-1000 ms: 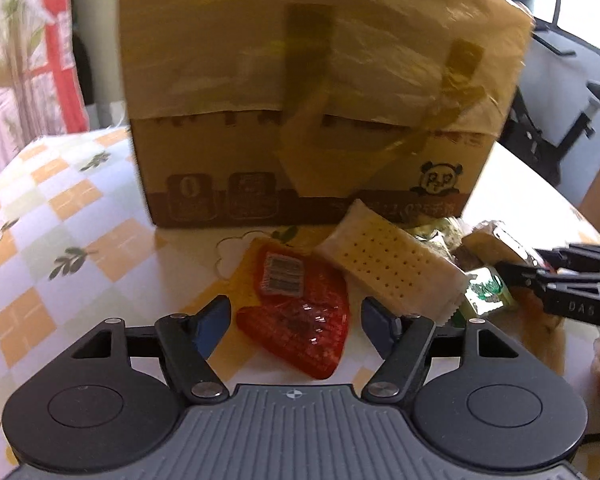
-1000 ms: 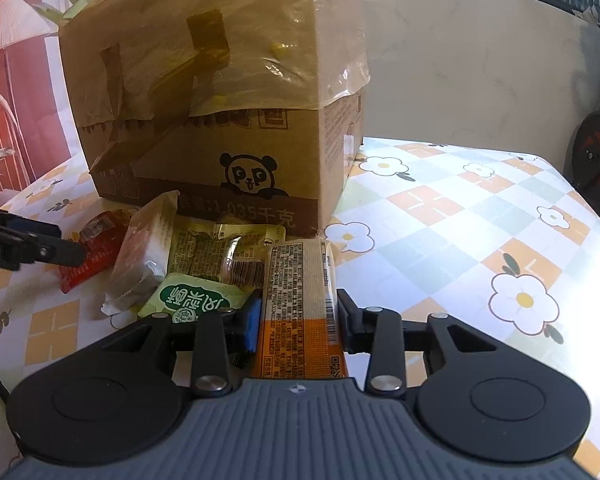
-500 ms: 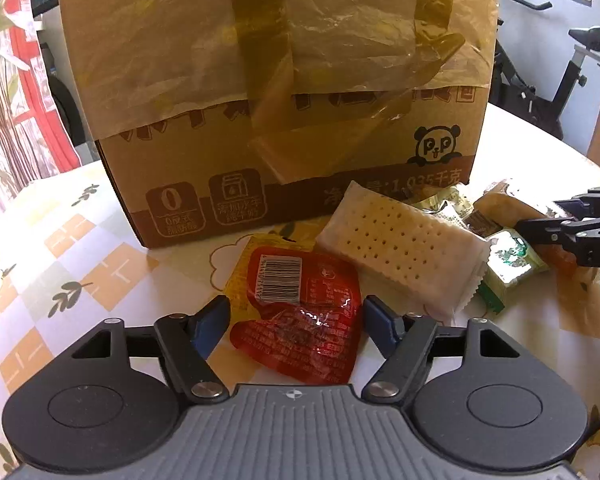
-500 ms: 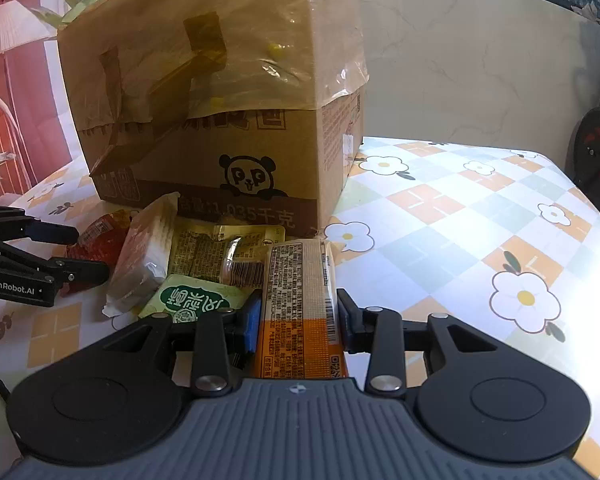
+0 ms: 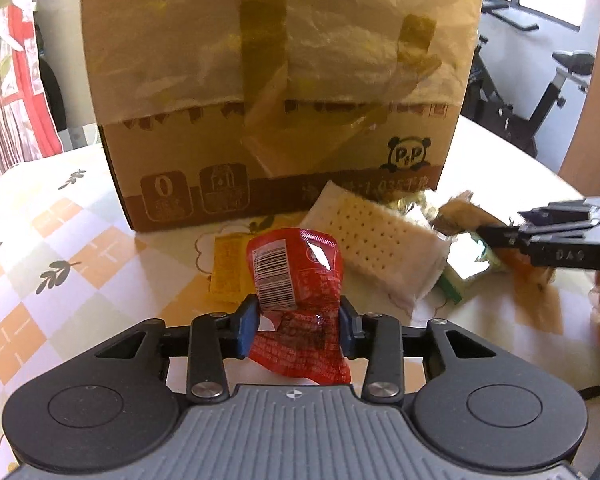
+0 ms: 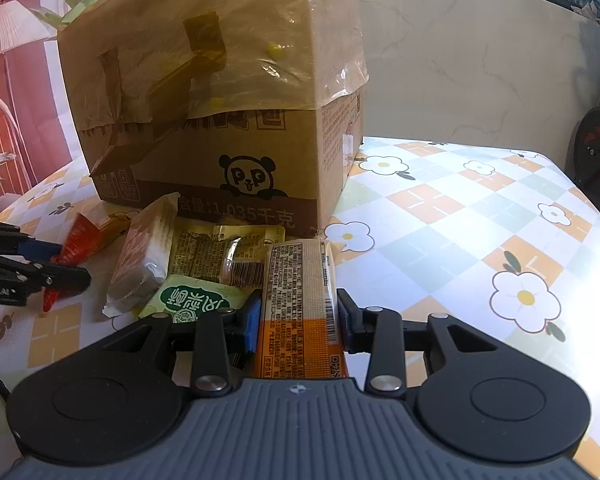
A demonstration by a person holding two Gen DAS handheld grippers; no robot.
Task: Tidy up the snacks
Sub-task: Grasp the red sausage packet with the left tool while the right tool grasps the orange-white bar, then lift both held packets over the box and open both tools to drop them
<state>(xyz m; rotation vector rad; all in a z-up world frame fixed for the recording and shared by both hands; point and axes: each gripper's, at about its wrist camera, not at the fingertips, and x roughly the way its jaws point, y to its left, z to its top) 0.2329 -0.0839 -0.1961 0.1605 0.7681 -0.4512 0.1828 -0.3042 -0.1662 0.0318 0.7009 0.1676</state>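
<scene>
My left gripper [image 5: 298, 328] is shut on a red snack packet [image 5: 296, 280] and holds it tilted up off the table. It also shows in the right wrist view [image 6: 78, 238] between the left gripper's fingers [image 6: 60, 276]. My right gripper [image 6: 298, 324] is shut on an orange-and-white snack bar [image 6: 300, 300], seen from the left wrist view [image 5: 556, 232] at the right. A white cracker pack [image 5: 374, 236], a green packet [image 6: 192, 300] and a yellow-green packet [image 6: 216, 248] lie between them, in front of a taped cardboard box [image 5: 276, 92].
The table has a checked flower-print cloth [image 6: 460, 220]. A small yellow sachet [image 5: 228, 268] lies by the red packet. An exercise bike [image 5: 540, 92] stands beyond the table's right edge. A wall [image 6: 480, 60] is behind.
My left gripper closed on the red packet and lifted it upright off the table. My right gripper stays shut on the snack bar.
</scene>
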